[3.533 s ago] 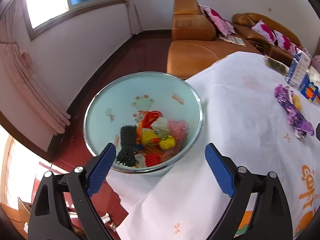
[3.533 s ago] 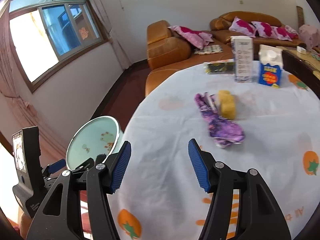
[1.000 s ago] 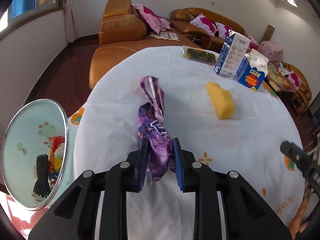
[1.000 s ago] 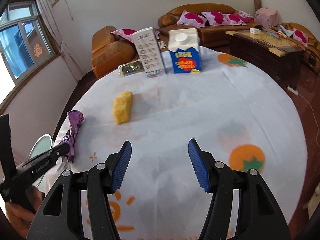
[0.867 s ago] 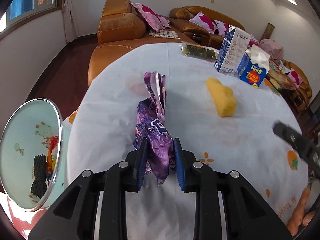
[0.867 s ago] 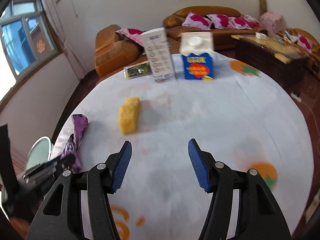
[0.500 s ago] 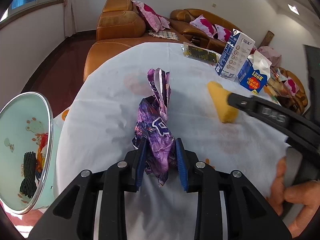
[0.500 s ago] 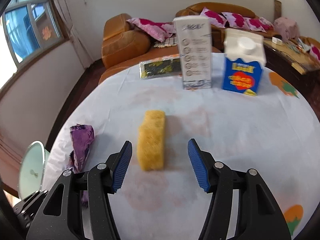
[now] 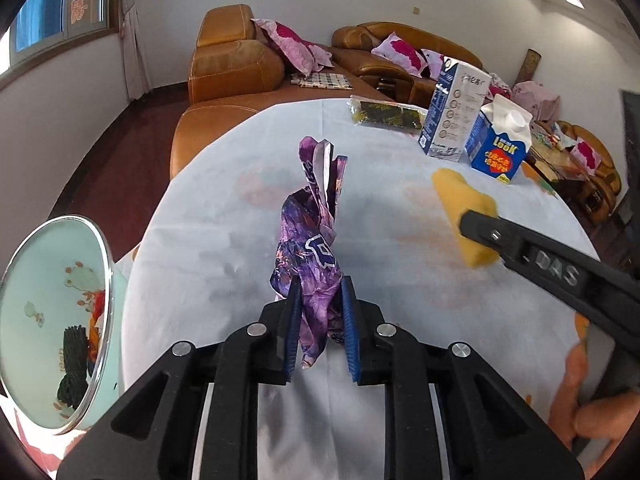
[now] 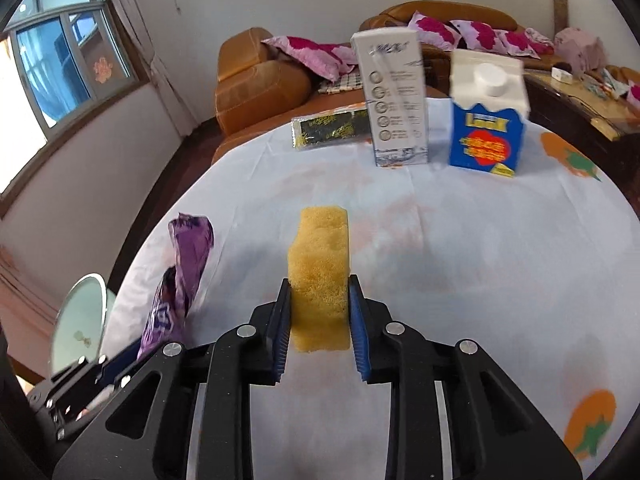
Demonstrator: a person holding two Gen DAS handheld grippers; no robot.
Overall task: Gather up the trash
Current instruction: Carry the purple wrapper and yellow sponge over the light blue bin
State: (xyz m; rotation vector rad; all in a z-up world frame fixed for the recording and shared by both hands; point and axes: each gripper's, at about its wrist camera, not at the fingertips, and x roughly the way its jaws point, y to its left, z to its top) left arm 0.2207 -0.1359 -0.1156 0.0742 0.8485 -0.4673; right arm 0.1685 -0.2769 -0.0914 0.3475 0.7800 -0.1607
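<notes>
- You are in a home living room: tan leather sofas (image 9: 236,68) with pink floral cushions (image 10: 316,54).
- A curtained window (image 10: 60,64), dark red floor (image 9: 120,136).
- Your surface (image 10: 460,240) wears a fruit-print cloth.

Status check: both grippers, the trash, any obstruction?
Left gripper clamped on purple wrapper. Right gripper just closed on yellow sponge. Nothing blocking.
</notes>
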